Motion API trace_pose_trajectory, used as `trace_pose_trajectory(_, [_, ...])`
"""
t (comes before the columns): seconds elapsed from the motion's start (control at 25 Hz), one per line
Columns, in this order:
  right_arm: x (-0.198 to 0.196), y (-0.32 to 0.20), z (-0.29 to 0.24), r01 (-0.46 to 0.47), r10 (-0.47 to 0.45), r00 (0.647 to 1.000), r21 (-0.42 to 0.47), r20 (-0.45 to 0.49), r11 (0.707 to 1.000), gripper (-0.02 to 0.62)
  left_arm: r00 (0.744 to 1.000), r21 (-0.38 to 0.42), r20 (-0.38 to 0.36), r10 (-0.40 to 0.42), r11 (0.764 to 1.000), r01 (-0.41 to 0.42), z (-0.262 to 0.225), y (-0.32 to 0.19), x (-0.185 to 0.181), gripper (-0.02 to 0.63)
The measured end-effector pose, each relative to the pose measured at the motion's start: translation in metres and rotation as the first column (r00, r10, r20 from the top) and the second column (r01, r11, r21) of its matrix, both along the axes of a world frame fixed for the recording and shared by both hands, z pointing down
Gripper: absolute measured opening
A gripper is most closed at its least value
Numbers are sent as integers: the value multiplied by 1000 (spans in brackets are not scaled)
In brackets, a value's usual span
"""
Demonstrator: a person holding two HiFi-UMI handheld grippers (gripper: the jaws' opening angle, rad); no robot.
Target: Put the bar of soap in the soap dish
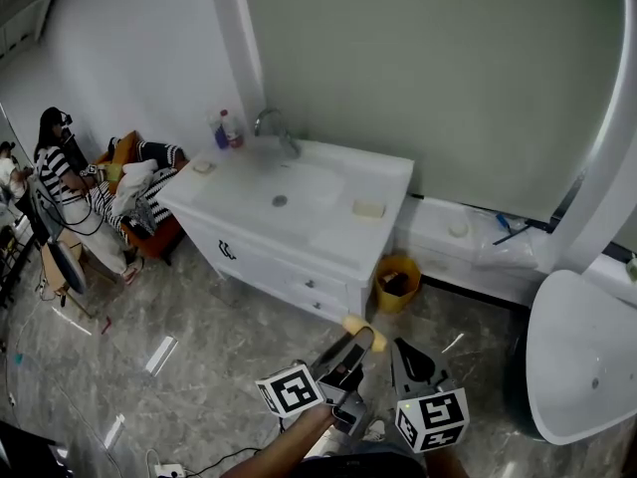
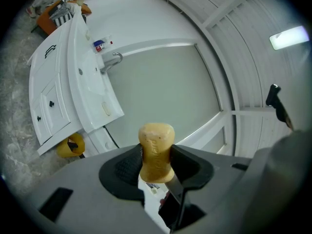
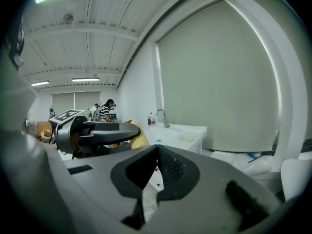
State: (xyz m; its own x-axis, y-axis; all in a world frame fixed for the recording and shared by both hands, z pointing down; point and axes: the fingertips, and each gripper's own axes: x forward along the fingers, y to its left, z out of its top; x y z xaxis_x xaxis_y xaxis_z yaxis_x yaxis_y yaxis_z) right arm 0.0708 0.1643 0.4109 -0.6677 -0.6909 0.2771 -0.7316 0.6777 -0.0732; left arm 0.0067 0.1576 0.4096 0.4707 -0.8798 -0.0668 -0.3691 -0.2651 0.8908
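Note:
A yellow bar of soap (image 1: 358, 329) (image 2: 156, 150) stands upright between the jaws of my left gripper (image 1: 364, 341) (image 2: 157, 161), which is shut on it above the floor in front of the vanity. The pale soap dish (image 1: 368, 208) (image 2: 106, 108) (image 3: 185, 140) lies on the right end of the white vanity top (image 1: 239, 182), well away from the soap. My right gripper (image 1: 400, 351) (image 3: 157, 151) hangs just right of the left one, jaws closed together with nothing in them. The right gripper view shows the left gripper (image 3: 100, 132) and the soap (image 3: 140, 133) at its left.
The vanity has a sink basin (image 1: 282, 200), a faucet (image 1: 274, 127), bottles (image 1: 226, 129) at its back left corner and a small round dish (image 1: 203, 166). A yellow bin (image 1: 396, 282) stands at its right, a white tub (image 1: 577, 366) further right. People sit at the far left (image 1: 60, 167).

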Motion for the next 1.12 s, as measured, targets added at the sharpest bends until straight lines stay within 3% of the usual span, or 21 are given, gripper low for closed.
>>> trace_pose_trajectory(0.24, [12, -28, 1, 26, -25, 999, -10, 21, 1000, 12, 999, -38, 23, -30, 999, 31, 5, -23, 11, 183])
trace_pose_trajectory(0.6, [15, -49, 6, 58, -57, 998, -24, 36, 998, 12, 998, -23, 35, -48, 999, 49, 5, -45, 16, 183])
trace_pose_trajectory(1.12, [-12, -86, 11, 64, -64, 998, -20, 14, 998, 12, 998, -31, 8, -58, 998, 58, 15, -84, -13, 183])
